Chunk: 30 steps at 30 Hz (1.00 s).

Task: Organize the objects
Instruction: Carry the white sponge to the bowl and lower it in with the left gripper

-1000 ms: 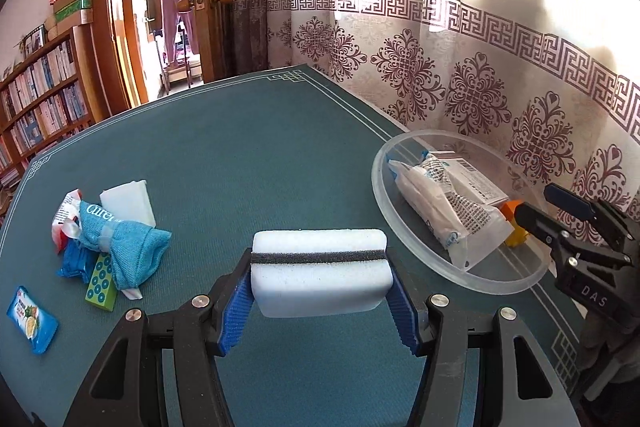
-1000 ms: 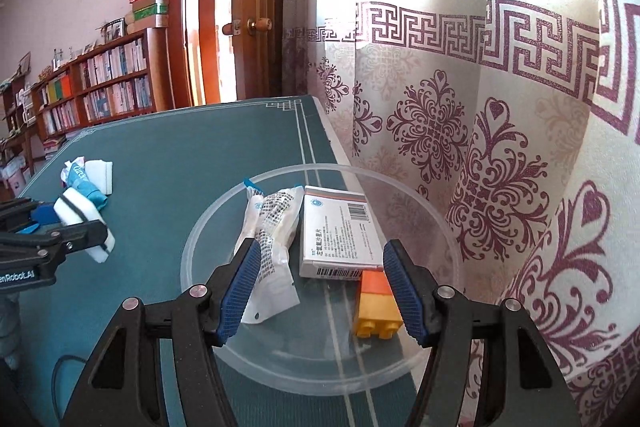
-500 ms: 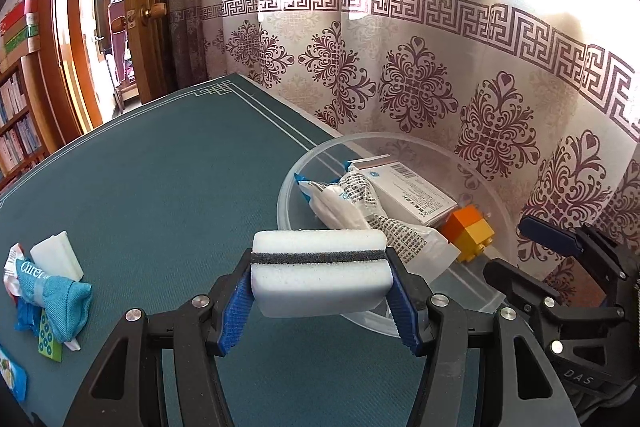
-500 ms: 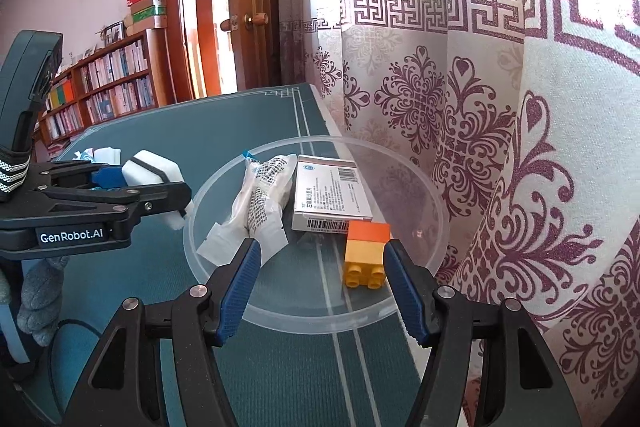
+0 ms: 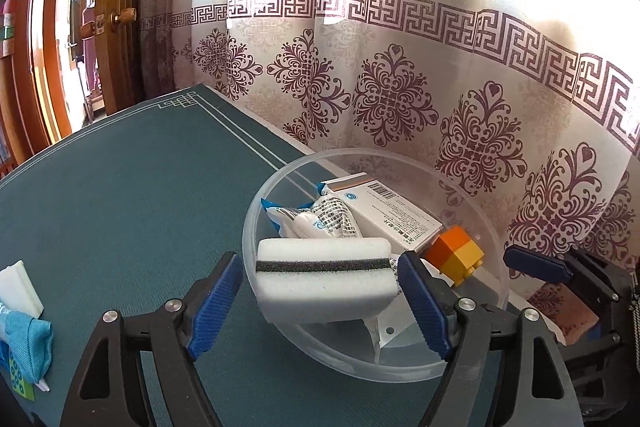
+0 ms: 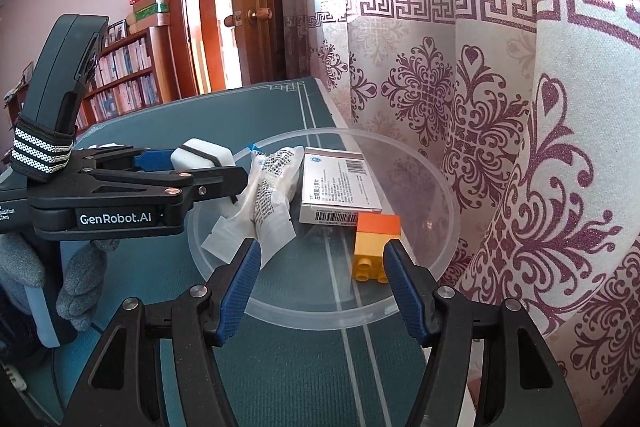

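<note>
The bowl (image 6: 448, 227) sits at the table's (image 5: 120, 207) edge, close against the curtain (image 5: 460, 99), so that side gives little room to come in. Inside, the far half is crowded: a wrapped pack (image 6: 272, 195), a box (image 6: 340, 187) and a toy block (image 6: 374, 243) lie side by side. The near part of the bowl's floor is bare. The sponge (image 5: 324, 279) sits over the near left rim, between the opening jaws of the left gripper (image 5: 320, 303), which blocks that side (the blue pads stand clear of the sponge). The right gripper (image 6: 320, 287) hovers empty over the near rim. Left of the bowl the green table is open.
</note>
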### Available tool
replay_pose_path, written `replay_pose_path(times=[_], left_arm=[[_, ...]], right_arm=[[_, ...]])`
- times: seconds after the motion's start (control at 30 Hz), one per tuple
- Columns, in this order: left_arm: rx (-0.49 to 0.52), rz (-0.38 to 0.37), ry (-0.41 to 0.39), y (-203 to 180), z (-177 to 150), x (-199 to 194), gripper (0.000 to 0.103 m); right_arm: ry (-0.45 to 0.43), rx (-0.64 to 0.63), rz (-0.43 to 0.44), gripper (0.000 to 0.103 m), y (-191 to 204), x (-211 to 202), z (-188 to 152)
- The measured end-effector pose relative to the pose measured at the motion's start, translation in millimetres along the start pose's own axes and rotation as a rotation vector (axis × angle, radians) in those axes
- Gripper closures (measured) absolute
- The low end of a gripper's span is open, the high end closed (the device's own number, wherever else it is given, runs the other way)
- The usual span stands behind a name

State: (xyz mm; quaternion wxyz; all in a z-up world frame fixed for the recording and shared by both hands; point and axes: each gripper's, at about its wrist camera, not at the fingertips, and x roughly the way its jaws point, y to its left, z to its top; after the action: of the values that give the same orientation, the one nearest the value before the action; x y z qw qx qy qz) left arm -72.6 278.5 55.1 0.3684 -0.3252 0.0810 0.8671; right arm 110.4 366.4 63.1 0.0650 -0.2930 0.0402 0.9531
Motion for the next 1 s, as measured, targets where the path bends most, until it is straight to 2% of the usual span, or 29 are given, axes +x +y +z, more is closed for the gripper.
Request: replay_pose_path(times=[0.3, 0.47, 0.53, 0.6, 0.87, 1.0], left_arm=[[-0.07, 0.006, 0.013, 17, -9, -5, 0.014], [-0.058, -0.001, 0.013, 15, -10, -6, 0.015], [-0.043, -0.019, 0.023, 11, -9, -4, 0.029], [-0.025, -0.035, 0.037, 6, -10, -2, 0.036], [0.026, -0.099, 0.029, -3, -6, 5, 0.036], [0.03, -0.096, 0.033, -1, -7, 11, 0.035]], right_arm=[[0.004, 0.0, 0.002, 0.038, 1, 2, -1], [0.01, 0.001, 0.003, 0.038, 1, 3, -2], [0.009, 0.001, 0.003, 0.038, 1, 2, -2], [0.007, 0.002, 0.003, 0.038, 1, 2, -3], [0.012, 0.004, 0.004, 0.038, 1, 4, -2], [0.013, 0.001, 0.005, 0.038, 2, 4, -3]])
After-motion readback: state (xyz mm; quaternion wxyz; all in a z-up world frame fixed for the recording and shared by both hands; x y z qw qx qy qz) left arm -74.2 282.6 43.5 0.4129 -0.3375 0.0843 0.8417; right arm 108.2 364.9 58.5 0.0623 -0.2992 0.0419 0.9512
